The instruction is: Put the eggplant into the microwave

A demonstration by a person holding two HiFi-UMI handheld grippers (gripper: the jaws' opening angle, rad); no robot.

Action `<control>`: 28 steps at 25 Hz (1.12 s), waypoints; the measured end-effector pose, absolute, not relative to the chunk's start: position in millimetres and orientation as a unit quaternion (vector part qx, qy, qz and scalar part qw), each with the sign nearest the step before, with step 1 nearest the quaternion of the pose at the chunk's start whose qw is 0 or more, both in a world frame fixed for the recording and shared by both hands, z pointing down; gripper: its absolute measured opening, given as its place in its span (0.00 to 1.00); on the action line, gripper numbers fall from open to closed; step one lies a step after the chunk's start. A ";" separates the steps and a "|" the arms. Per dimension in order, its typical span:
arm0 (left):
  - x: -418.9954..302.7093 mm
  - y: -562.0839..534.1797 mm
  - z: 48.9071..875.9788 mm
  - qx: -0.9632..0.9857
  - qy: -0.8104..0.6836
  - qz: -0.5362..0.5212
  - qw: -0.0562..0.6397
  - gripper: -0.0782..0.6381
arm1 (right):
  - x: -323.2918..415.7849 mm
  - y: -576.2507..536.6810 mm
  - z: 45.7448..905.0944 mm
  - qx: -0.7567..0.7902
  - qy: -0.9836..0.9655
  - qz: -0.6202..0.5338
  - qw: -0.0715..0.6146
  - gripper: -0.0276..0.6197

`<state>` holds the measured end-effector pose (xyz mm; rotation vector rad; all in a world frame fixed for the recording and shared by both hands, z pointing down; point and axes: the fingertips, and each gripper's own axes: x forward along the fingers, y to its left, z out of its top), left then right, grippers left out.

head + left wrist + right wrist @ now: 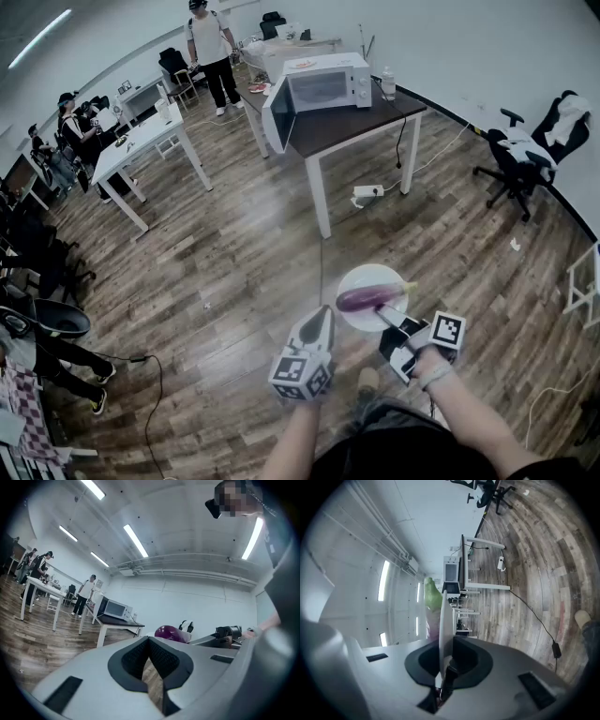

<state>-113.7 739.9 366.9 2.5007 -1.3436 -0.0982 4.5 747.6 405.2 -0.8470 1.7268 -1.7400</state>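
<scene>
While the right gripper (pixel 386 324) clamps its jaws on the rim of a white plate (pixel 349 281), the eggplant (pixel 369 298) lies across that plate, with its purple body toward the left gripper (pixel 318 327) and its green stem end away from it. The left gripper hangs just beside the plate, jaws together with nothing between them. The microwave (pixel 323 87) stands well apart on a dark table (pixel 347 127) across the wood floor (pixel 234 253), its door (pixel 278 114) swung open.
</scene>
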 end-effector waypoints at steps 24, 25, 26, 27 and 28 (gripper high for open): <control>-61.1 594.8 376.3 0.872 -0.469 -0.029 0.137 0.11 | 38.0 587.0 408.9 -0.330 0.634 -0.638 0.285 0.07; -59.0 592.5 376.7 0.873 -0.467 -0.026 0.138 0.11 | 38.8 584.0 410.0 -0.332 0.632 -0.640 0.285 0.07; -57.6 589.8 376.9 0.873 -0.466 -0.025 0.140 0.11 | 39.8 581.1 411.2 -0.334 0.630 -0.641 0.285 0.07; -56.6 587.0 377.1 0.873 -0.466 -0.023 0.141 0.11 | 40.6 578.4 412.3 -0.335 0.629 -0.641 0.284 0.07; -55.9 584.2 377.6 0.873 -0.466 -0.022 0.141 0.11 | 41.0 576.1 413.4 -0.335 0.628 -0.642 0.284 0.07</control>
